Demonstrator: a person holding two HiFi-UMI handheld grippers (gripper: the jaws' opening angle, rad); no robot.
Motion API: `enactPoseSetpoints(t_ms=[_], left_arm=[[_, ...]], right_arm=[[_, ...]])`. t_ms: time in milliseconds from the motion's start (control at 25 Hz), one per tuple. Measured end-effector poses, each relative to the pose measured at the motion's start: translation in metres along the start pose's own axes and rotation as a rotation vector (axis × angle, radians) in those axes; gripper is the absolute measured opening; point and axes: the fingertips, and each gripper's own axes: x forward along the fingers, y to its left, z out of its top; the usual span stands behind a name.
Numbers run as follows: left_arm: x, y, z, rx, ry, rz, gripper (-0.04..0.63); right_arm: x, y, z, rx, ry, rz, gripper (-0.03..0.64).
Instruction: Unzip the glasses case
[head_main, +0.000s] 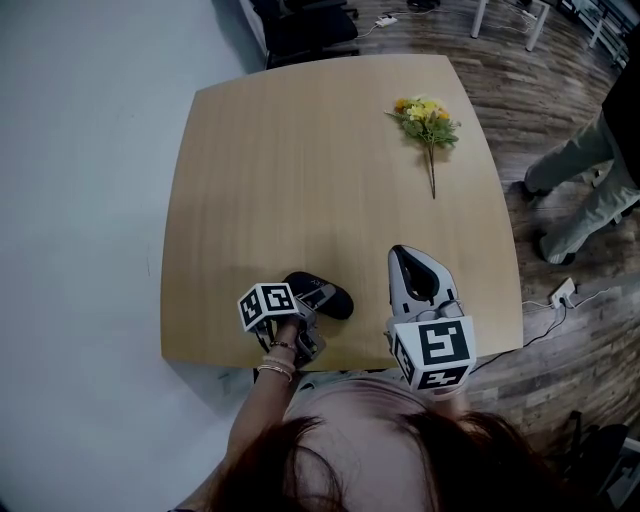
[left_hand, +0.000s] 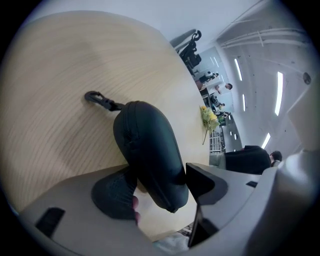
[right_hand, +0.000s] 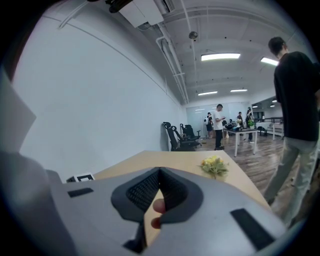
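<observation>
A black zipped glasses case (head_main: 322, 295) lies near the table's front edge, left of centre. In the left gripper view the case (left_hand: 150, 150) runs between the two jaws, with its black clip (left_hand: 97, 100) lying on the wood beyond. My left gripper (head_main: 303, 310) (left_hand: 160, 186) is shut on the case's near end. To the right of the case, my right gripper (head_main: 403, 256) hovers over the table with its jaws together. In the right gripper view the right gripper (right_hand: 160, 176) holds nothing.
A light wooden table (head_main: 300, 170) carries a small bunch of yellow flowers (head_main: 428, 122) (right_hand: 214, 166) at its far right. A person (head_main: 590, 190) stands on the floor to the right. Office chairs (head_main: 300, 25) stand behind the table.
</observation>
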Motion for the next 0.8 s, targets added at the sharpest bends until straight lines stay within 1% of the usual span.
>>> enactPoseSetpoints(t_ms=[80, 120, 440, 680, 800], left_arm=[[0.004, -0.004, -0.001, -0.052, 0.007, -0.044, 0.276], [0.004, -0.005, -0.001, -0.063, 0.007, -0.057, 0.267], [0.007, -0.011, 0.002, -0.012, -0.007, -0.097, 0.244], [0.004, -0.016, 0.001, 0.035, -0.024, -0.099, 0.241], [-0.003, -0.026, 0.006, 0.042, -0.052, -0.134, 0.241]], right_arm=[[-0.001, 0.0, 0.0, -0.001, 0.001, 0.002, 0.014], [-0.002, 0.0, 0.0, -0.001, 0.001, 0.004, 0.014], [-0.004, -0.003, 0.0, -0.002, -0.004, 0.006, 0.014], [-0.008, -0.006, -0.001, -0.007, -0.002, 0.002, 0.014], [-0.01, -0.007, -0.003, -0.013, 0.001, 0.002, 0.014]])
